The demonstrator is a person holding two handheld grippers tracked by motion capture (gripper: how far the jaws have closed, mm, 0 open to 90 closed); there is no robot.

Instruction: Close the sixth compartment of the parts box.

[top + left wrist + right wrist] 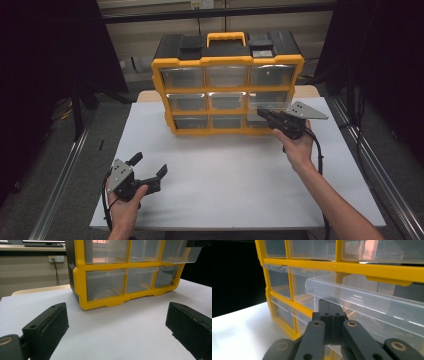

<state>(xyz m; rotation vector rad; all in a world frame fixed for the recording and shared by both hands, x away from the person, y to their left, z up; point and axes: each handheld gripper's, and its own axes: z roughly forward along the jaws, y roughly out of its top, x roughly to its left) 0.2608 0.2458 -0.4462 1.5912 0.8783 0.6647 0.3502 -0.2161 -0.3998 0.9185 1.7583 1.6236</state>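
A yellow and black organiser cabinet [227, 61] with clear drawers stands at the back of the white table [220, 165]. Its middle-row right drawer [268, 105] is pulled part way out. My right gripper [261, 114] is shut at the front of this drawer. In the right gripper view the drawer's clear lip [362, 297] crosses just above the closed right gripper [329, 303], hiding its tips. My left gripper [149, 165] stands open near the table's front left, nothing between its fingers. In the left gripper view the left gripper [117, 322] faces the cabinet [80, 277] and the protruding drawer [180, 252].
The cabinet has a yellow carry handle [226, 38] on top, and the other drawers are pushed in. Metal rails [60, 185] run along both sides of the table. A wall socket [56, 258] is behind the table on the left.
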